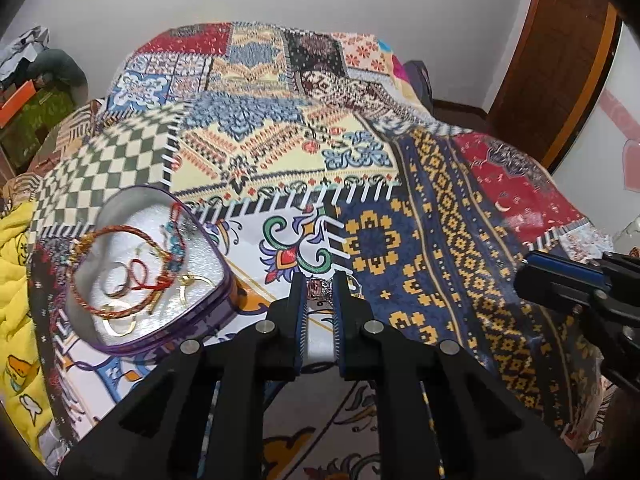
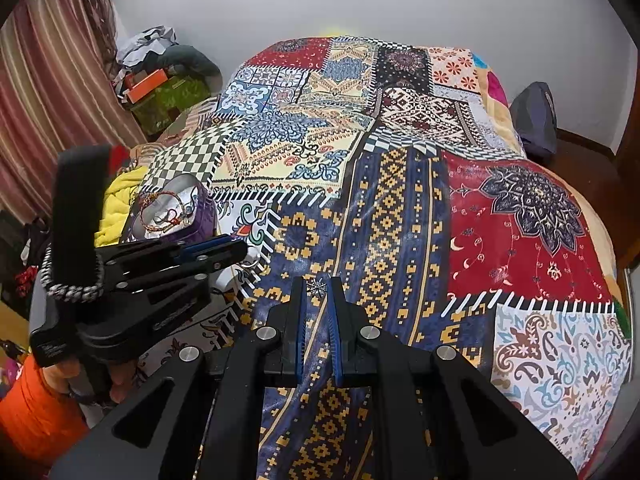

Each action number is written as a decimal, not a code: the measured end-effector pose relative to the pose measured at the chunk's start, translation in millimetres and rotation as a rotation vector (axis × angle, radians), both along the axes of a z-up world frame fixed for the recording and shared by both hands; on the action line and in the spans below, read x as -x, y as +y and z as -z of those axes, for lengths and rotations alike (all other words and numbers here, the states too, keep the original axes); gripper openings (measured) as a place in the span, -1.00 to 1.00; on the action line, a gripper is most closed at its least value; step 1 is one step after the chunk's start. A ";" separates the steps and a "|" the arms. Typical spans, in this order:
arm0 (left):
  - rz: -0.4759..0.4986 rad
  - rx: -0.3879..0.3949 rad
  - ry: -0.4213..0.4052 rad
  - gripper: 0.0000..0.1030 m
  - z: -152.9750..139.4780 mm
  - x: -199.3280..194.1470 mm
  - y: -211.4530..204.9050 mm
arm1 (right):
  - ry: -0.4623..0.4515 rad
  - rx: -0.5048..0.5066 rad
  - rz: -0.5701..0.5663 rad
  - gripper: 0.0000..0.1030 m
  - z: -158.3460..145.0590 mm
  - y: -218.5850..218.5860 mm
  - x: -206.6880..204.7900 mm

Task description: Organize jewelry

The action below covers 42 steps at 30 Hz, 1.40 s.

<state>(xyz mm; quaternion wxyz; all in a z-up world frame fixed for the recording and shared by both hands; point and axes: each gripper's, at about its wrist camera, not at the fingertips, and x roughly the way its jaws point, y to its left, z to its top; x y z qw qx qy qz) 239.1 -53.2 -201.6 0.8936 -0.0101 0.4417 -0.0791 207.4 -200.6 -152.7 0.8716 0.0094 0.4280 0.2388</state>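
Note:
A purple heart-shaped tin (image 1: 216, 312) sits open on the patchwork bedspread, holding braided red and gold bracelets (image 1: 120, 280) and gold rings. It also shows in the right wrist view (image 2: 202, 216). My left gripper (image 1: 319, 288) is shut on a sparkly silver ring (image 1: 320, 289), just right of the tin. My right gripper (image 2: 318, 286) is shut on a small silver star-shaped jewel (image 2: 317, 288), above the blue and yellow patch. The left gripper (image 2: 240, 254) shows at the left of the right wrist view, the right gripper (image 1: 524, 276) at the right of the left wrist view.
The patchwork bedspread (image 2: 520, 220) covers the whole bed. A yellow cloth (image 1: 16, 280) lies left of the tin. Boxes and clothes (image 2: 160, 84) pile in the far left corner by a striped curtain (image 2: 52, 80). A dark bag (image 2: 536, 120) sits at the far right.

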 end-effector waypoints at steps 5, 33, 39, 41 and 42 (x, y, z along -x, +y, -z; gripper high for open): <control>-0.015 0.024 -0.045 -0.78 -22.9 13.4 10.5 | -0.028 -0.005 0.001 -0.82 -12.1 3.6 -0.7; -0.222 0.059 -0.193 -0.78 -74.1 55.7 114.7 | -0.141 -0.037 -0.192 -0.82 -49.5 109.5 -3.4; -0.239 0.059 -0.161 -0.78 -59.2 54.4 127.5 | -0.125 -0.044 -0.226 -0.82 -42.3 130.9 -11.2; -0.235 0.062 -0.155 -0.78 -55.9 52.6 127.9 | -0.123 -0.043 -0.233 -0.82 -40.5 136.7 -13.4; -0.231 0.066 -0.153 -0.78 -54.1 51.1 127.5 | -0.121 -0.044 -0.236 -0.82 -39.8 139.4 -15.0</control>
